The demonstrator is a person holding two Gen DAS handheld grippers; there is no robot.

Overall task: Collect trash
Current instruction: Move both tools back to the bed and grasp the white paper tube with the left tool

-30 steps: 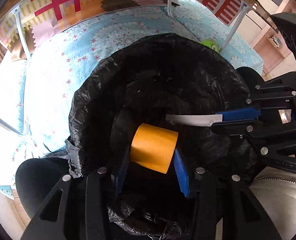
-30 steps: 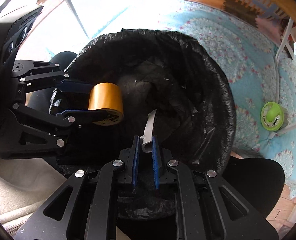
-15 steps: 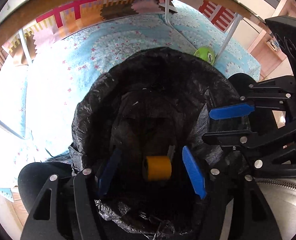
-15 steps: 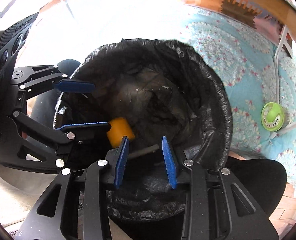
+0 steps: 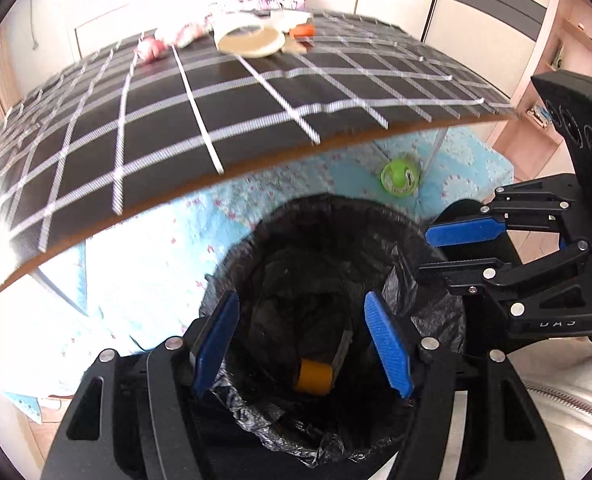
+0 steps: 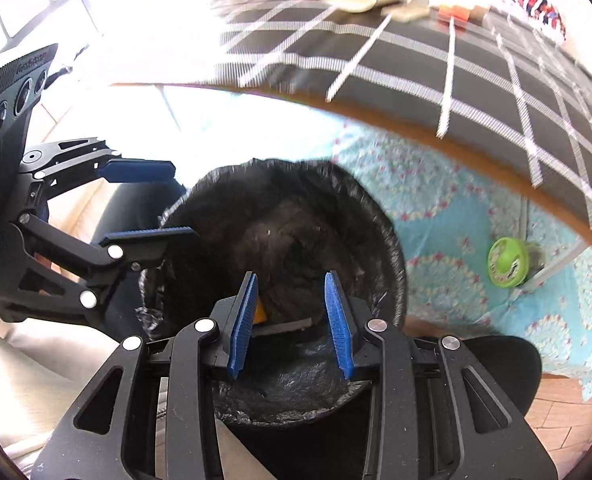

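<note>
Both the left gripper point(image 5: 302, 344) and the right gripper point(image 6: 290, 322) are held open and empty above the black-lined bin point(image 5: 436, 320). The yellow tape roll point(image 5: 314, 376) lies inside. More trash, likely light, is seen on the far table point(image 5: 256, 92); a pale tape ring point(image 5: 250, 40) could be pinched across its stiff rim.

A: What lies in the black bin bag point(image 5: 436, 320)?
B: An orange tape roll point(image 5: 314, 376) beside a grey strip point(image 5: 342, 350), below the left gripper point(image 5: 302, 344), whose blue pads stand apart, empty.
</note>
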